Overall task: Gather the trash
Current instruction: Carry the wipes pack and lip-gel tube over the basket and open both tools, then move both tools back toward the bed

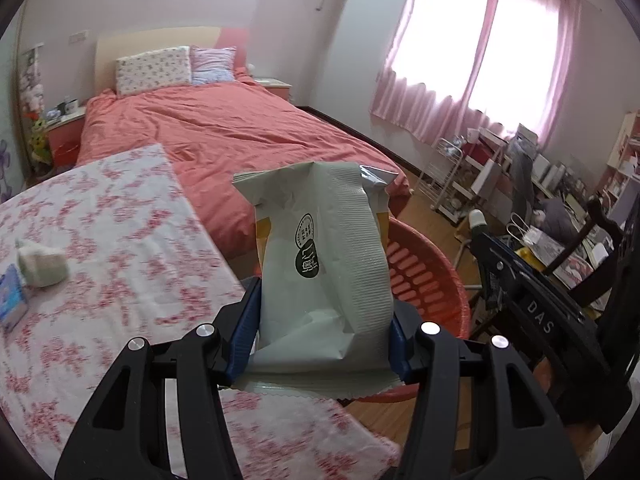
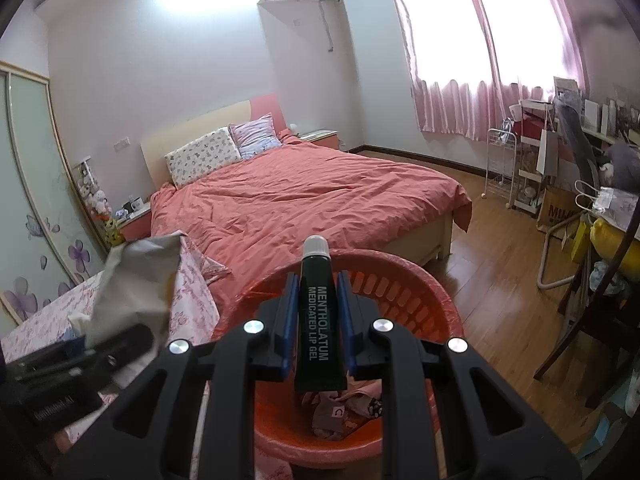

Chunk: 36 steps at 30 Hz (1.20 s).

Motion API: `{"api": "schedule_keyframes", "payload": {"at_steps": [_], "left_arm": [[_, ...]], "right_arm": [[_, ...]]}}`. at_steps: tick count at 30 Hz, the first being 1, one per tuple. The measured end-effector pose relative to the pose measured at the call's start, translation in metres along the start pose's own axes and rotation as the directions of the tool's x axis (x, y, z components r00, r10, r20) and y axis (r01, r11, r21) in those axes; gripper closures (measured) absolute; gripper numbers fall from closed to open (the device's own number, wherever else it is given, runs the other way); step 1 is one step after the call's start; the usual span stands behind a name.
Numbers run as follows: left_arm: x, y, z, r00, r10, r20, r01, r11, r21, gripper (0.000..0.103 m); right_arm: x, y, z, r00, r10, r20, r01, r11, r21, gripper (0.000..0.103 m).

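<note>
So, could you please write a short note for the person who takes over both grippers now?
Left gripper: jaws shut on a grey snack bag, beside the red basket.
Right gripper: jaws shut on a dark lip gel tube, above the basket, cap pointing away.
Done: some wrappers lie in the basket.
Left: drop both items in; then the crumpled tissue and the blue packet on the flowered table.

The left gripper (image 1: 324, 328) is clamped on a pale bag (image 1: 324, 256), its jaws about half spread, tilted down and just left of the red basket (image 1: 424, 280). The right gripper (image 2: 318, 320) pinches a dark tube (image 2: 318, 320) — jaws narrow, tube cap forward — directly over the basket, angled gently downward.
</note>
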<state>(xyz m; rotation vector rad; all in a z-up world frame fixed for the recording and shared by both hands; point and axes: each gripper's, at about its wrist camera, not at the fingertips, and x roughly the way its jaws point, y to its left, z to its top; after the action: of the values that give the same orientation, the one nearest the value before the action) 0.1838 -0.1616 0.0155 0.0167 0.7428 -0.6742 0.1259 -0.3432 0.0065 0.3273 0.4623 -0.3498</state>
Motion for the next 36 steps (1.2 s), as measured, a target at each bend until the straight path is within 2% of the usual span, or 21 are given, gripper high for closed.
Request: {"api": "schedule_keyframes", "payload": {"at_steps": [10, 12, 14, 18, 20, 24, 31, 36], "left_arm": [[0.043, -0.03, -0.004, 0.997, -0.004, -0.08, 0.007, 0.999, 0.041, 0.048], [0.051, -0.03, -0.007, 0.995, 0.003, -0.102, 0.001, 0.999, 0.038, 0.044], [0.056, -0.03, -0.009, 0.993, 0.01, -0.122, -0.006, 0.999, 0.033, 0.037], [0.062, -0.026, -0.014, 0.988, 0.028, -0.153, -0.025, 0.999, 0.024, 0.033], [0.062, -0.023, -0.017, 0.986, 0.028, -0.163, -0.026, 1.0, 0.014, 0.028], [0.058, -0.023, -0.018, 0.986, 0.038, -0.165, -0.036, 0.999, 0.013, 0.028], [0.048, -0.001, -0.022, 0.983, 0.102, -0.153, -0.103, 0.995, 0.006, 0.028], [0.036, 0.025, -0.028, 0.973, 0.182, -0.142, -0.184, 0.983, 0.001, 0.028]], "right_arm": [[0.023, -0.022, 0.006, 0.999, 0.044, -0.019, -0.043, 0.998, 0.046, 0.082], [0.026, -0.025, 0.005, 0.998, 0.05, -0.023, -0.049, 0.997, 0.052, 0.081], [0.03, -0.028, 0.006, 0.998, 0.05, -0.027, -0.049, 0.997, 0.057, 0.073], [0.033, -0.031, 0.004, 0.999, 0.042, -0.027, -0.041, 0.997, 0.062, 0.062], [0.034, -0.034, 0.002, 0.999, 0.034, -0.031, -0.032, 0.997, 0.067, 0.059], [0.036, -0.038, -0.001, 0.999, 0.024, -0.045, -0.021, 0.997, 0.077, 0.058], [0.032, -0.025, -0.007, 0.998, 0.022, -0.057, -0.02, 0.999, 0.046, 0.056], [0.029, -0.014, -0.008, 0.998, 0.028, -0.065, -0.026, 0.999, 0.021, 0.054]]}}
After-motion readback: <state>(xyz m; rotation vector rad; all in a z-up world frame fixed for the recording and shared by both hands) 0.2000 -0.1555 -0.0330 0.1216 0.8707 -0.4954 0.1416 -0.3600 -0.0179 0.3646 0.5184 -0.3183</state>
